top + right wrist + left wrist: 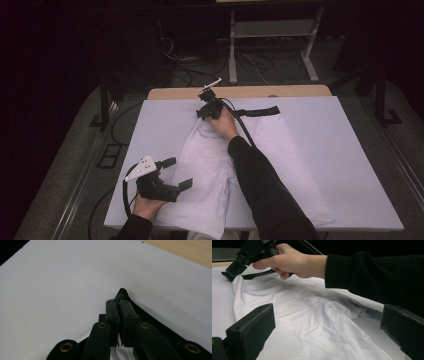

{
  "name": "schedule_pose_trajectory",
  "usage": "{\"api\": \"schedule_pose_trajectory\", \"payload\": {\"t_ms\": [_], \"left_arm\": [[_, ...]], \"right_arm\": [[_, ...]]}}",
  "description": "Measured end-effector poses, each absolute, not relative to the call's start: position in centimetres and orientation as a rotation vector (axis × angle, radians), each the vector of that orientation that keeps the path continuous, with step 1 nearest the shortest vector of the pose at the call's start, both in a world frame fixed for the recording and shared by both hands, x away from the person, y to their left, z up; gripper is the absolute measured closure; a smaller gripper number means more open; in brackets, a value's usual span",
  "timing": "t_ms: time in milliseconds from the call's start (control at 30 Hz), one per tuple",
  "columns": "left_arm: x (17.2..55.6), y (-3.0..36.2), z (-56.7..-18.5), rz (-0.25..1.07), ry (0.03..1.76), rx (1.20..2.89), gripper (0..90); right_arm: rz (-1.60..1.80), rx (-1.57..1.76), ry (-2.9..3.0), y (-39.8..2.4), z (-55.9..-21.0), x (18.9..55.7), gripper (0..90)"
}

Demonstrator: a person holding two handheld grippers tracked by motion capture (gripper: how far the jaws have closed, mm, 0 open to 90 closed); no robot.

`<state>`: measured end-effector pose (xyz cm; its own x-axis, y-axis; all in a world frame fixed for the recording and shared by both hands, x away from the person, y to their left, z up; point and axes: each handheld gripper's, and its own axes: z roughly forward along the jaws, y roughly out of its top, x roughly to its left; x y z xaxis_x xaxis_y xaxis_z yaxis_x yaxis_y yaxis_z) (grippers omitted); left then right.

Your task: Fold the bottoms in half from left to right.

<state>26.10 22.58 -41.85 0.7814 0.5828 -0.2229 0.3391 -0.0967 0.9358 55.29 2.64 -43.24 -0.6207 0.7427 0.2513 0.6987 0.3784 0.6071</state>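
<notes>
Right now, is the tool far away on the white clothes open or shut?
Shut. The right tool has its two black jaws pressed together on the black waistband of the white garment.

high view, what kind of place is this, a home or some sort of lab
Probably a lab or recording room, not a home: a table covered by a white sheet, loose cables on the floor behind it, a metal stand, and dark surroundings.
</notes>
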Motion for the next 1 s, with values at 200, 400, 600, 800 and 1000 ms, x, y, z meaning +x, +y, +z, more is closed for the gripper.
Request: {"api": "schedule_pose_trajectory", "payload": {"t_ms": [200,400,600,800,1000], "left_arm": [[26.4,22.4,-41.5,0.230,0.738,1.758,0.0],[26.0,22.5,-41.4,0.223,0.728,1.849,0.0],[25.4,23.9,-41.7,0.213,0.759,1.877,0.0],[24.6,25.8,-41.9,0.205,0.802,1.889,0.0],[24.2,26.5,-42.2,0.196,0.820,1.895,0.0]], "right_arm": [[1.101,1.292,2.567,2.2,-42.9,55.0,84.6],[1.105,1.261,2.570,1.9,-42.7,54.8,84.6],[1.107,1.244,2.561,1.9,-42.8,54.7,84.6],[1.120,1.243,2.551,1.8,-42.7,54.5,84.6],[1.124,1.241,2.542,1.4,-42.4,54.5,84.6]]}}
